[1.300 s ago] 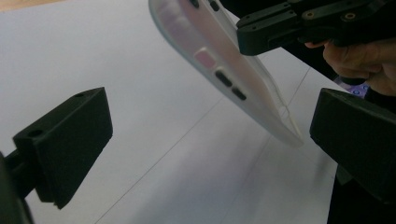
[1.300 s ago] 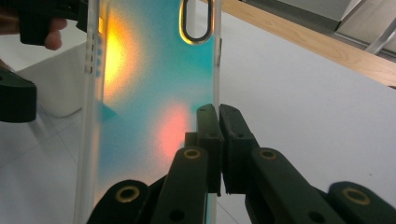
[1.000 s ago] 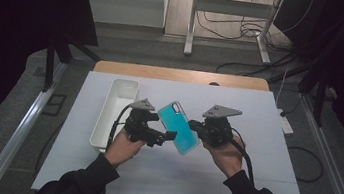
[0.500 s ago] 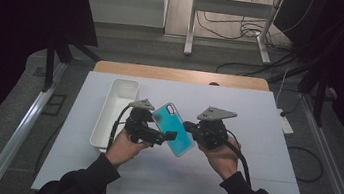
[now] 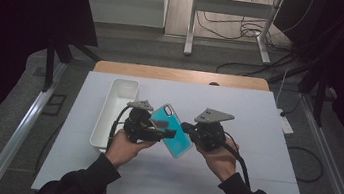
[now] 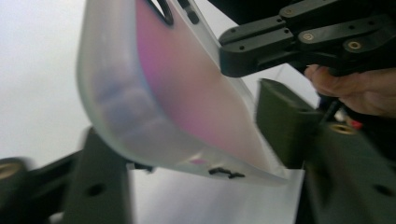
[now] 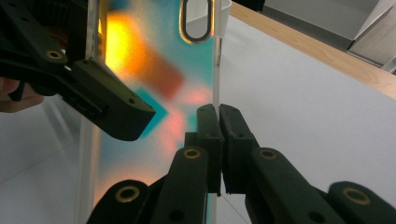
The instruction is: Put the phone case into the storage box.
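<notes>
A teal, iridescent phone case [image 5: 175, 134] hangs tilted above the white table between both hands. My right gripper [image 5: 187, 128] is shut on one long edge of it; in the right gripper view the pads [image 7: 218, 112] pinch that thin edge of the case [image 7: 149, 70]. My left gripper [image 5: 164, 134] reaches in from the other side. Its jaws have just been closing, with the case [image 6: 187, 93] between them, one jaw on each side [image 6: 191, 140]. I see no pad pressing on it. One left jaw [image 7: 112, 112] stands in front of the case's face.
A long white tray [image 5: 122, 86] lies on the table to the left of my left hand. The white sheet [image 5: 268, 119] covers the table, with a wooden edge [image 5: 178, 75] at the back. Cables and a metal stand are on the floor beyond.
The left gripper's jaws have come closer together around the case. The right gripper, with the case, has shifted slightly toward the left one.
</notes>
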Tool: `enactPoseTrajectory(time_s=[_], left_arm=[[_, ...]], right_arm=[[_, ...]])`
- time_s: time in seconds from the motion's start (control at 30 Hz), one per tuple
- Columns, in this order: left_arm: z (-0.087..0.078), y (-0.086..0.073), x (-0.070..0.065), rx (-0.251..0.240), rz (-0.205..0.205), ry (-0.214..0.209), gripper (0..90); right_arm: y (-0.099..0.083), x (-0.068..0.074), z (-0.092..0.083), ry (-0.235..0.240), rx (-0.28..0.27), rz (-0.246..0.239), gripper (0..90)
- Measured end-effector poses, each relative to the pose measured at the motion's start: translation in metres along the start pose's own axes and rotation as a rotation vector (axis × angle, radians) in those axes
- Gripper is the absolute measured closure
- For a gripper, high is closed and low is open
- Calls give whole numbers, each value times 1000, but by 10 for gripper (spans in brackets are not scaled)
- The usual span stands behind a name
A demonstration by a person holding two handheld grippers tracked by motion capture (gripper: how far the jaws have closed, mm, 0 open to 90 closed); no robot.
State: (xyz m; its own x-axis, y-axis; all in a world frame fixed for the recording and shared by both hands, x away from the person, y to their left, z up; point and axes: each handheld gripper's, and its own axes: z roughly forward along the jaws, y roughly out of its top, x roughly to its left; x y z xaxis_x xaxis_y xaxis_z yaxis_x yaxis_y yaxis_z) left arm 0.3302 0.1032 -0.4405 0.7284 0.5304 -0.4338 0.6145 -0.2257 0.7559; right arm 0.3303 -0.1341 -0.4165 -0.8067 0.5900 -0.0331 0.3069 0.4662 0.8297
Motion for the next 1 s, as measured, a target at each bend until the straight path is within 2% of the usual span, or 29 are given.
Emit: enactPoseTrajectory(time_s=[0.03, 0.07, 0.17, 0.23, 0.3, 0.37, 0.47, 0.6, 0.8, 0.87, 0.9, 1.0], left_arm=[[0, 0, 0, 0, 0, 0, 535], [0, 0, 1, 4, -8, -12, 535], [-1, 0, 1, 2, -21, -31, 693], [-2, 0, 1, -2, -31, -47, 738], [-2, 0, 1, 5, -32, -41, 769], [-2, -1, 1, -1, -38, -29, 836], [-3, -1, 1, 13, -30, 0, 848], [-6, 0, 2, 7, -24, -12, 853], [-10, 1, 2, 11, -1, -17, 852], [-12, 0, 4, 10, -4, -18, 852], [-12, 0, 4, 10, -4, -18, 852], [-14, 0, 6, 14, 2, -20, 852]], right_arm=[[0, 0, 0, 0, 0, 0, 874], [0, 0, 0, 0, -2, 0, 874], [0, 1, 0, -2, -3, -3, 874], [0, 1, 0, 1, -3, -1, 874], [-1, 1, 1, -1, -1, -4, 872], [-2, 1, 2, 3, 4, -11, 863], [-3, 2, 4, 14, 10, -6, 859], [-2, 1, 3, 31, 7, 2, 841], [-1, -5, -1, 84, 13, 67, 657], [0, -7, -3, 103, 11, 78, 577], [0, -7, -3, 103, 11, 78, 577], [1, -10, -4, 134, 20, 85, 458]])
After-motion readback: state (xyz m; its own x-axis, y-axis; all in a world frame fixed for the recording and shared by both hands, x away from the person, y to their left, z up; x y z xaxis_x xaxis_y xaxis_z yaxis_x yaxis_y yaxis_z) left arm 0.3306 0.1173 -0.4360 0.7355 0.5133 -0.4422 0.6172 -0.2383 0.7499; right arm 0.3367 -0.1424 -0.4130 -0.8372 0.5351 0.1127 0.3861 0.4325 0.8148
